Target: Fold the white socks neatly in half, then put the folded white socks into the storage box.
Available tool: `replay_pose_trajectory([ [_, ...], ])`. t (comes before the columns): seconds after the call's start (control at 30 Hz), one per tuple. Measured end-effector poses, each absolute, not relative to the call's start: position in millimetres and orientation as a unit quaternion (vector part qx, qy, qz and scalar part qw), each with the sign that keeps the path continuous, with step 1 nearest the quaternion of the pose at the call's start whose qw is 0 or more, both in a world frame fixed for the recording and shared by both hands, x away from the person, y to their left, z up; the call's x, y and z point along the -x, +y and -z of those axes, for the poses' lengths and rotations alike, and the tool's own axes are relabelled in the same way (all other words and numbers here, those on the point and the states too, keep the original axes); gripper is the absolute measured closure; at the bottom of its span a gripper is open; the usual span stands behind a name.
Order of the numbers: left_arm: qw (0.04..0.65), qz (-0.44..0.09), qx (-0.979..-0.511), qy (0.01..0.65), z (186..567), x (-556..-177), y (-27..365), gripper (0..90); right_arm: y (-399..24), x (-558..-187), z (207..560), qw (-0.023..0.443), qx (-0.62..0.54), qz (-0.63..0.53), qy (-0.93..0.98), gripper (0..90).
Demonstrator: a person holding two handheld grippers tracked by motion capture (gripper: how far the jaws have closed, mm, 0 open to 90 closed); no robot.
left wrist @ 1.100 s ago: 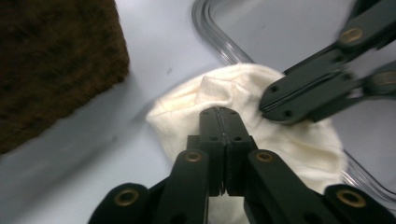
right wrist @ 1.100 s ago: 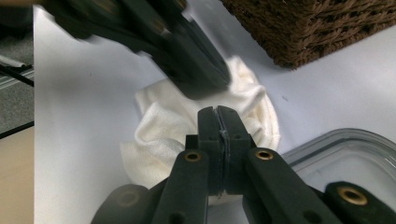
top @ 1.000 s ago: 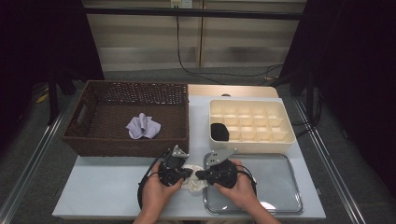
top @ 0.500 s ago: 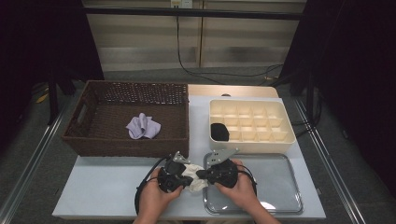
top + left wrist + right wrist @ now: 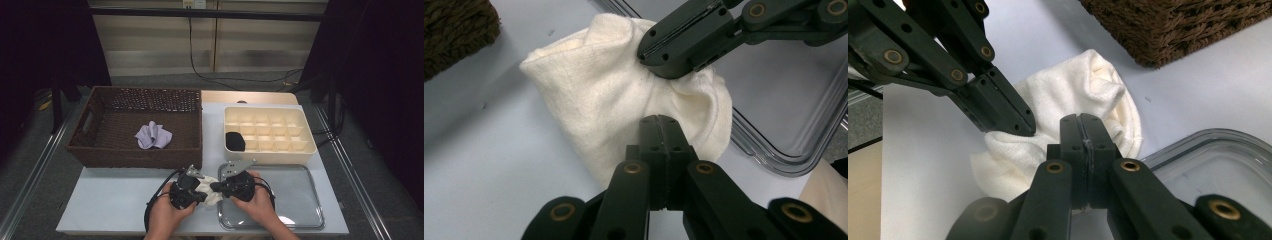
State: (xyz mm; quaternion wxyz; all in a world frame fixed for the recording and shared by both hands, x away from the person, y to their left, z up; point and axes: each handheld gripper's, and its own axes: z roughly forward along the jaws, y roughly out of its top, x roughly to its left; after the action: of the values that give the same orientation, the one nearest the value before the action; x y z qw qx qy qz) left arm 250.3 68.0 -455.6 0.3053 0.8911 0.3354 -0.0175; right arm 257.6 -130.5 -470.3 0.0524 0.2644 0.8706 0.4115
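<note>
Two grippers pinching one cream cloth at the near edge of the white table, seen from the high view: left gripper coming in from the left, right gripper from the right, tips meeting on the cloth between the hands. Cloth sitting just beside the left rim of the clear tray. Further back, brown wicker basket with a lilac cloth inside, and a cream divided box with something black in one front-left cell. Over to the left gripper view: own jaws pressed flat together on a fold at the near side of the cloth, the other gripper's jaws clamped on the far top edge, tray rim right next to it. Then the right gripper view: same deal mirrored, own jaws closed tight on the cloth's near fold, left gripper's jaws biting the bunched part on the left, basket corner up top, tray corner bottom right.
</note>
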Motion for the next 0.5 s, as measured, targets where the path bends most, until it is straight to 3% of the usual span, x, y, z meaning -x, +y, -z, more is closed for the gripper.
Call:
replay_pose_trajectory([
  [0.3, 0.323, 0.005, -0.882, 0.343, 443.8, -255.5, 82.6, 84.1, -130.7, -257.3, 470.9, 0.052, -0.265, -0.414, 0.869, 89.5],
  [0.5, 0.337, -0.013, -0.863, 0.375, 440.2, -263.0, 98.0, 71.0, -130.4, -257.1, 471.0, 0.053, -0.263, -0.414, 0.87, 89.5],
])
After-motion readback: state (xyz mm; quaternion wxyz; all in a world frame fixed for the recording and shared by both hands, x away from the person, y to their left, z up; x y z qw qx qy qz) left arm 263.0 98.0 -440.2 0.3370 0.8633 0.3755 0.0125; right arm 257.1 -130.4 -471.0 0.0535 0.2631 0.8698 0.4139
